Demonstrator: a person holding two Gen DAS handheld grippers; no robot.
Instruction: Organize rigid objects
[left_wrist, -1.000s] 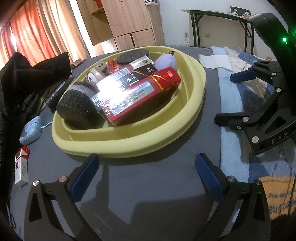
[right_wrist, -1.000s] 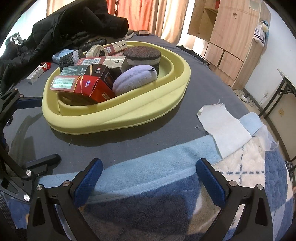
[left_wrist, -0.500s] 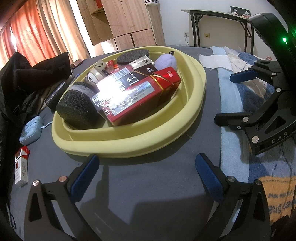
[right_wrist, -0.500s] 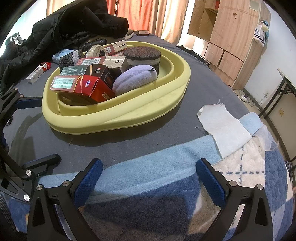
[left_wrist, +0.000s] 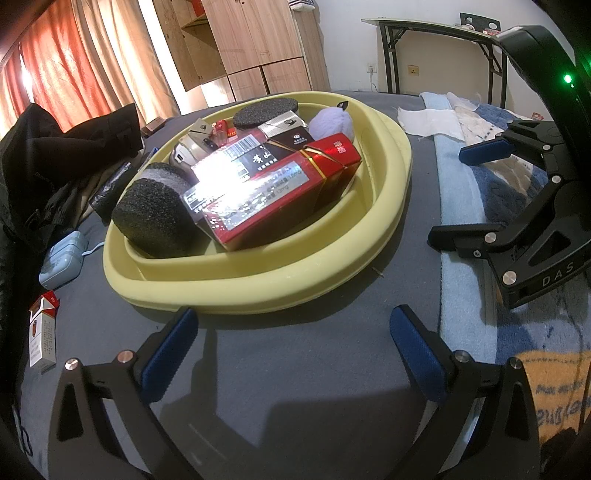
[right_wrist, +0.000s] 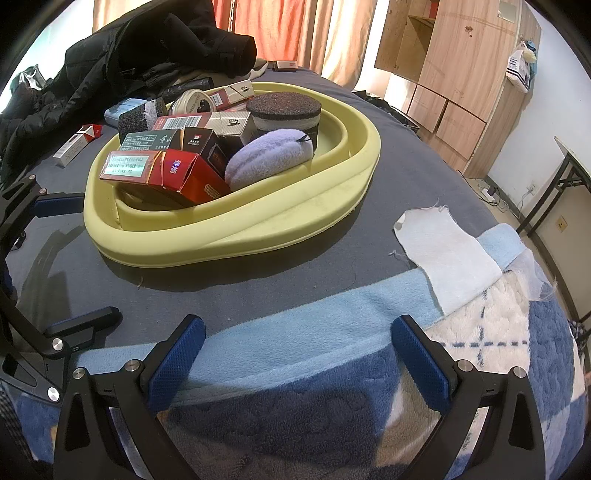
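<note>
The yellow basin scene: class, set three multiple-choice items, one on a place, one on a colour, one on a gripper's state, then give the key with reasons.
1. Where does the white and red cigarette pack lie?
A. in the yellow basin
B. on the grey cover outside the basin
C. on the white cloth

2. What colour is the soft puff in the yellow basin?
A. lilac
B. green
C. orange

3. How is the left gripper?
A. shut on a box
B. shut on nothing
C. open and holding nothing

Key: 1 B, it lies on the grey cover apart from the basin; 2 A, the puff is pale purple; 3 C, its blue pads stand wide apart with only cover between.
</note>
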